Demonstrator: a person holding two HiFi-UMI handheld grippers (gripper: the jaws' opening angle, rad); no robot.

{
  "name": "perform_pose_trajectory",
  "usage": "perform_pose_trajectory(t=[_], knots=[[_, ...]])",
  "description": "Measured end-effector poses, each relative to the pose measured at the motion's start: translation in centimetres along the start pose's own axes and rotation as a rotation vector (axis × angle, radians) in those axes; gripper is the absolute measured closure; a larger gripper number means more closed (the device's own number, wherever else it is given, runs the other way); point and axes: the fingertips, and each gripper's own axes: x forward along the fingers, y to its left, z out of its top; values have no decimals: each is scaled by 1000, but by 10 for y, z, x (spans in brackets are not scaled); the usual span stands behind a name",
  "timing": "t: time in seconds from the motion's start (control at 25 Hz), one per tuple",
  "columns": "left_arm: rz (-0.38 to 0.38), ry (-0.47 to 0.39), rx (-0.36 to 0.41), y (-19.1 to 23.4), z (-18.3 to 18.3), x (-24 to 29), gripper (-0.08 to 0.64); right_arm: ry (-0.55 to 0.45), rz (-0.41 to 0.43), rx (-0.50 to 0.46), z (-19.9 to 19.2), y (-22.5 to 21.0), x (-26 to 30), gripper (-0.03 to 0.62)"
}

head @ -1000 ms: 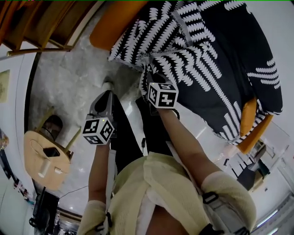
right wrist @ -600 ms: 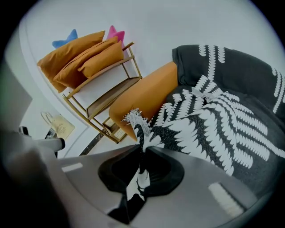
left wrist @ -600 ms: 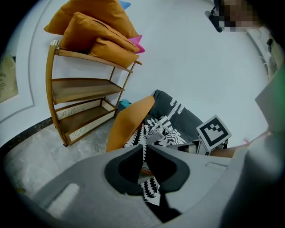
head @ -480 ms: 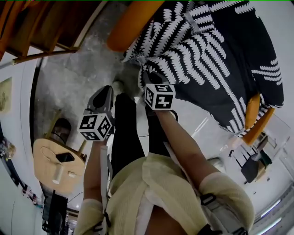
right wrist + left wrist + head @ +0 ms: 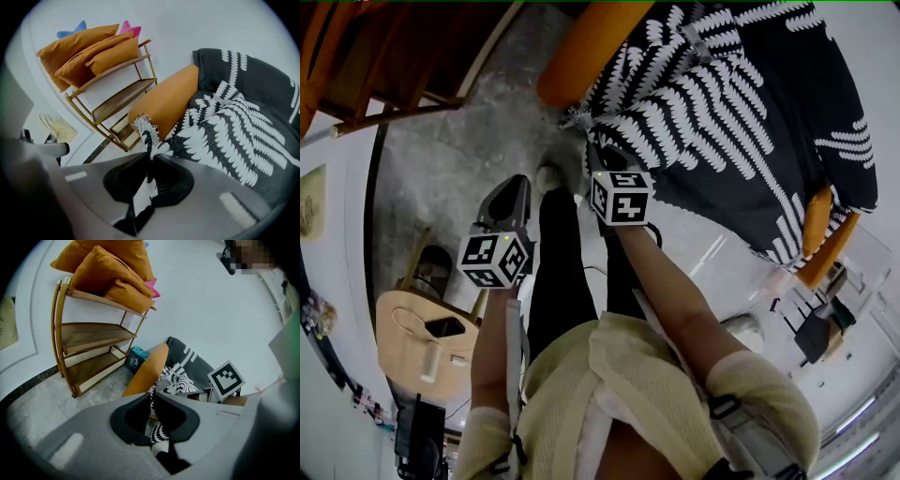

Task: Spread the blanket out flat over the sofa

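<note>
Evidently caught the job mid-spread. Found the sofa [image 5: 591, 47] mostly covered, with orange bare at its far-left arm and near-right corner. Saw the blanket [image 5: 741, 103] lying over it, rumpled near the left arm. Read the right gripper [image 5: 151, 160] as clamped on the blanket's fringed left edge, and the left gripper [image 5: 152, 398] as closed, seemingly on nothing, left of the cloth. Judged the next move: draw that edge over the bare arm, then flatten the folds.

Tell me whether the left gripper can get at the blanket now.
Probably yes: only open floor separates the left gripper from the blanket hanging off the sofa, though its jaws look shut.
</note>
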Motion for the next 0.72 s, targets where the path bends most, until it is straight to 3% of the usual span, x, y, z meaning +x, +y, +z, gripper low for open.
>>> perform_pose_trajectory(t=[0.72], knots=[[19,2,4,27,-1,-21,534,74,133,-116,-32,86,18,560]])
